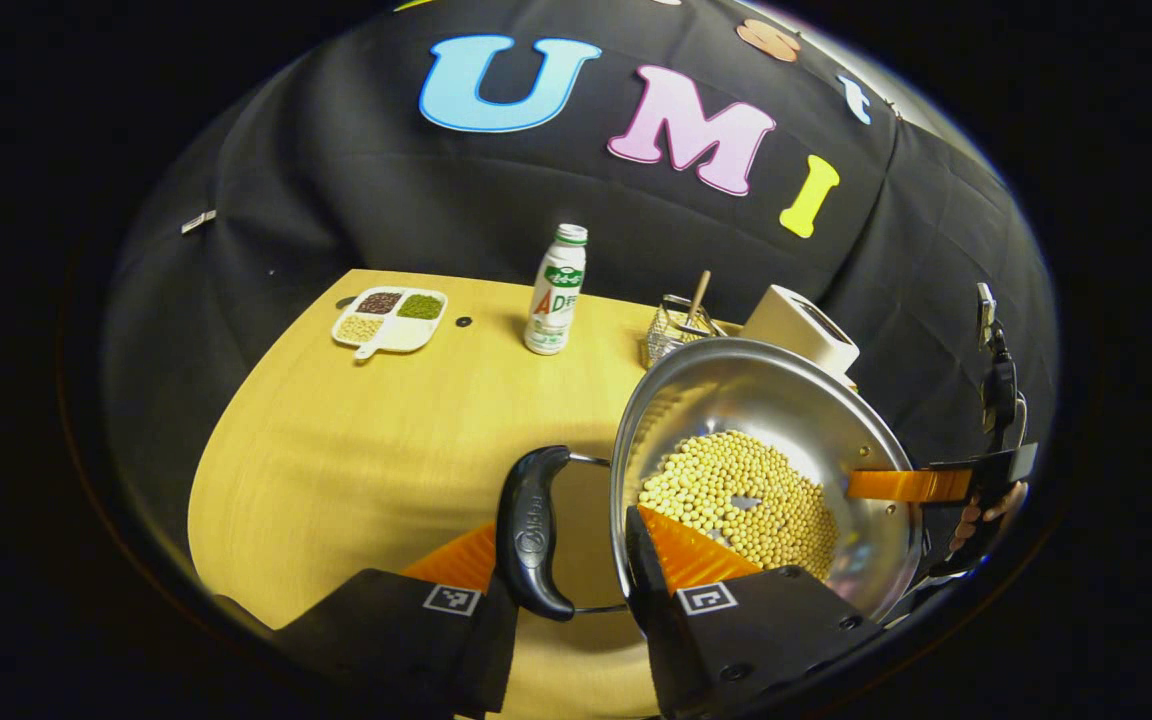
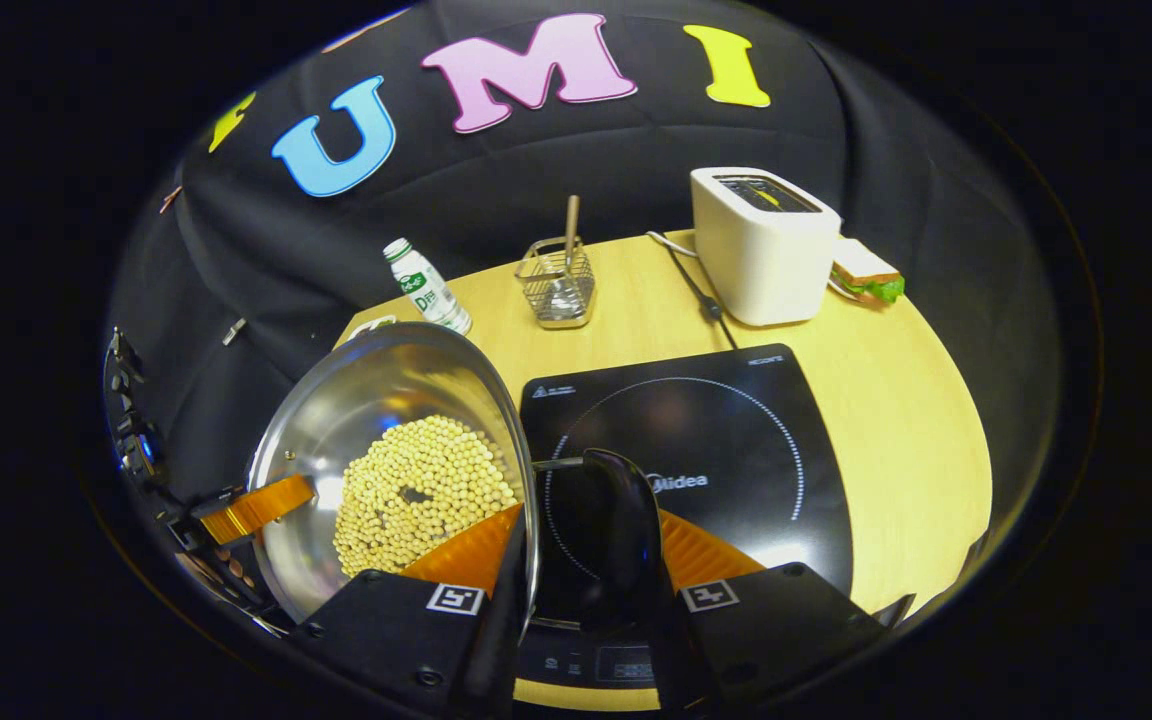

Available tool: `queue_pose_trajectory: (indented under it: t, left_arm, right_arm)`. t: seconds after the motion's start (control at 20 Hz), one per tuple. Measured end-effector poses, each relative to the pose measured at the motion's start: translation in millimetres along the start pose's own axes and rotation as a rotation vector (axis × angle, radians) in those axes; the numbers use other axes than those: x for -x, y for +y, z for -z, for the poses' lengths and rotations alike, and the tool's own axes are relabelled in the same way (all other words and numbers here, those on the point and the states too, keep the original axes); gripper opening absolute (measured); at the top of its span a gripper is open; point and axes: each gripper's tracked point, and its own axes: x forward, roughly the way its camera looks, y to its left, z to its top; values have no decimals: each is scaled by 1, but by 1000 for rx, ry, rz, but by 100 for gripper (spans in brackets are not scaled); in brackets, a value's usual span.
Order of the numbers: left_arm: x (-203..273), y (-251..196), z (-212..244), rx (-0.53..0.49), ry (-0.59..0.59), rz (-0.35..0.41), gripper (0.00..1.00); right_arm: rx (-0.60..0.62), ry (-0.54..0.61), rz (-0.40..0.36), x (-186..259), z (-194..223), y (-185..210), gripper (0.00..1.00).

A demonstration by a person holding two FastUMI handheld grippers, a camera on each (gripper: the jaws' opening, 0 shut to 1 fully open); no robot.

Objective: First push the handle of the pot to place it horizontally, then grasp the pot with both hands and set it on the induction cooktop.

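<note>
Carrying the pot (image 2: 386,470) by its two handles (image 1: 533,530), each hand-held gripper (image 2: 576,575) clamps one, above the induction cooktop (image 2: 736,420). Next, judged: centre and lower it level.

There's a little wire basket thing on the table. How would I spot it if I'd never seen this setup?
Start at the white toaster at the back of the wooden table, behind the black induction cooktop. Just to its left in the right gripper view, between it and the white bottle, stands the wire basket. It is the one see-through metal mesh container, with a wooden stick standing in it.
</note>
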Motion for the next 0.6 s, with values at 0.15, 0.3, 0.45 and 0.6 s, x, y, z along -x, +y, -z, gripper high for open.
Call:
queue_pose_trajectory:
  t: [0.15, 0.3, 0.45, 0.6]
  left_arm:
    - [-10, -27, 2, -5, 5, 10, 57]
    - [-23, -51, 5, -5, 16, 18, 57]
    - [-31, -72, 8, -5, 27, 19, 57]
    - [-45, -90, 10, 2, 34, 13, 57]
  right_arm:
    - [-9, -1, 8, 5, -6, -27, 52]
    - [-13, -2, 18, 9, -10, -53, 56]
    - [-20, 16, 23, 8, -13, -77, 56]
    - [-17, 28, 22, 4, -20, -97, 52]
